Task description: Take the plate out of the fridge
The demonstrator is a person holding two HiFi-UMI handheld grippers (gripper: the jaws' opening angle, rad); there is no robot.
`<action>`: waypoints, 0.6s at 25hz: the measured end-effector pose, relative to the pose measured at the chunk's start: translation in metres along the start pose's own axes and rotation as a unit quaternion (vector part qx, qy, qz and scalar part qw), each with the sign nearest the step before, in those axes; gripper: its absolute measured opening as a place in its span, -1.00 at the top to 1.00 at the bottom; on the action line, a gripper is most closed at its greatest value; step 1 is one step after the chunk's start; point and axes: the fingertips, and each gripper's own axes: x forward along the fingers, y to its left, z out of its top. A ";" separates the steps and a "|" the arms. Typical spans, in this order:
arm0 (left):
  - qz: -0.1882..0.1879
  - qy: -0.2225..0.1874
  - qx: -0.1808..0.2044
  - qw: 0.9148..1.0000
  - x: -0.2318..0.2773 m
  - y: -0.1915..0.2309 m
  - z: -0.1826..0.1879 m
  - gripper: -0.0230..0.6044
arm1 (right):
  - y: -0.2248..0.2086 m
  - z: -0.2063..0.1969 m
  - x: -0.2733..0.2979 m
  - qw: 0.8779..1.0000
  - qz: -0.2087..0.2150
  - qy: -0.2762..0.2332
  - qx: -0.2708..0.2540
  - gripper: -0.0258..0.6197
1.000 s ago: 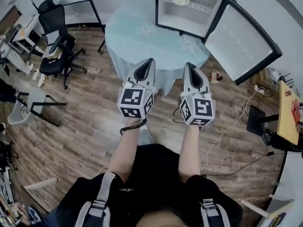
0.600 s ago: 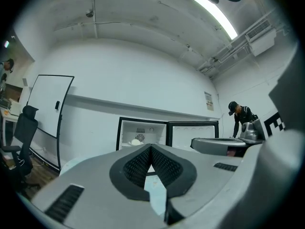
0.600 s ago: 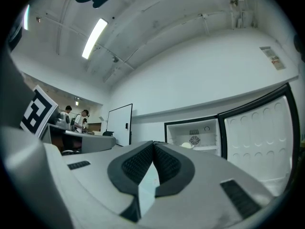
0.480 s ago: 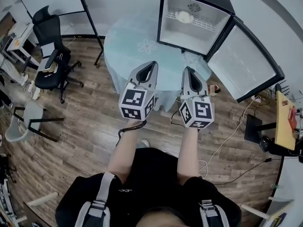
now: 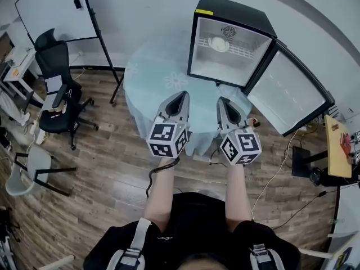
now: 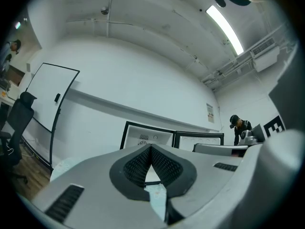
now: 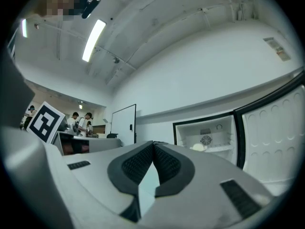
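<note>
Closing in: left gripper (image 5: 181, 94) and right gripper (image 5: 223, 101) now over near edge of bench (image 5: 147, 72), fridge (image 5: 236, 10) nearer. Both pressed together, empty, side by side, aimed level for approach. Plate (image 5: 218, 44) on shelf (image 5: 243, 52) inside fridge; door (image 5: 288, 94) swung right, reach likely clear.

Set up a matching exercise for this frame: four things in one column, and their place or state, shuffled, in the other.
Things:
1. plate
2. fridge door
3. left gripper
4. office chair

Places or states:
A. fingers shut, holding nothing
B. standing on the wooden floor
C. swung wide open
D. lying on the wire shelf inside the fridge

Pairs: 1-D, 2-C, 3-A, 4-B.
</note>
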 end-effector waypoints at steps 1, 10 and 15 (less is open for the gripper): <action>0.001 0.003 -0.004 1.000 -0.002 0.003 -0.004 0.93 | -0.002 -0.006 -0.001 1.000 -0.012 0.012 0.002 0.90; 0.038 0.032 -0.020 0.999 -0.006 0.054 -0.029 0.93 | 0.028 -0.029 0.033 0.999 0.008 0.047 0.000 0.90; 0.034 0.048 -0.017 0.998 0.007 0.054 -0.040 0.93 | 0.028 -0.034 0.042 0.998 0.018 0.051 -0.011 0.90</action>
